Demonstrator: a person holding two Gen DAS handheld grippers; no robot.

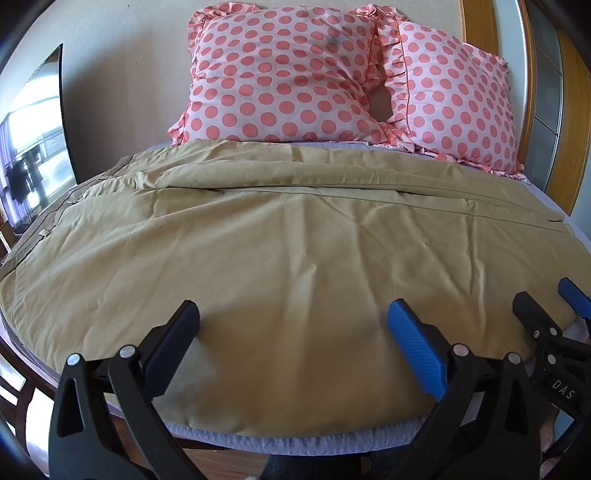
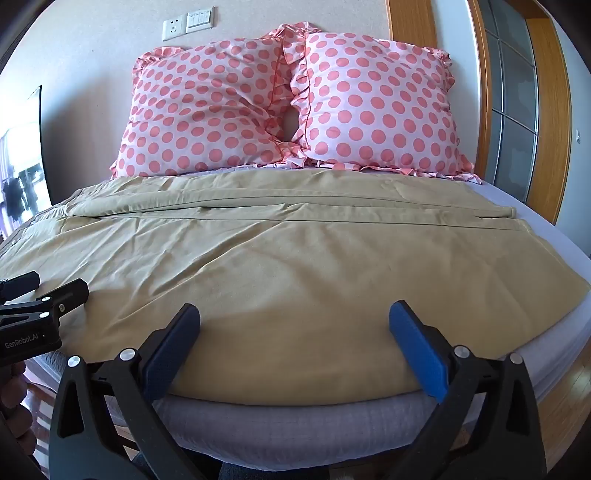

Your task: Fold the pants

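Left tool (image 1: 291, 317): fingers spread wide apart, hovering over the near edge of the pants, gripping nothing. Right tool (image 2: 293, 319): fingers likewise apart, empty, just right of the left one. Bed (image 2: 295, 428): lavender mattress cover, carries everything. Pants (image 2: 295, 266): khaki, spread flat across the bed, legs lying side by side, waistband at the left. Pillows, two (image 2: 207, 110): pink with coral dots, propped against the wall behind the pants. Wall socket (image 2: 173, 29): above the pillows.
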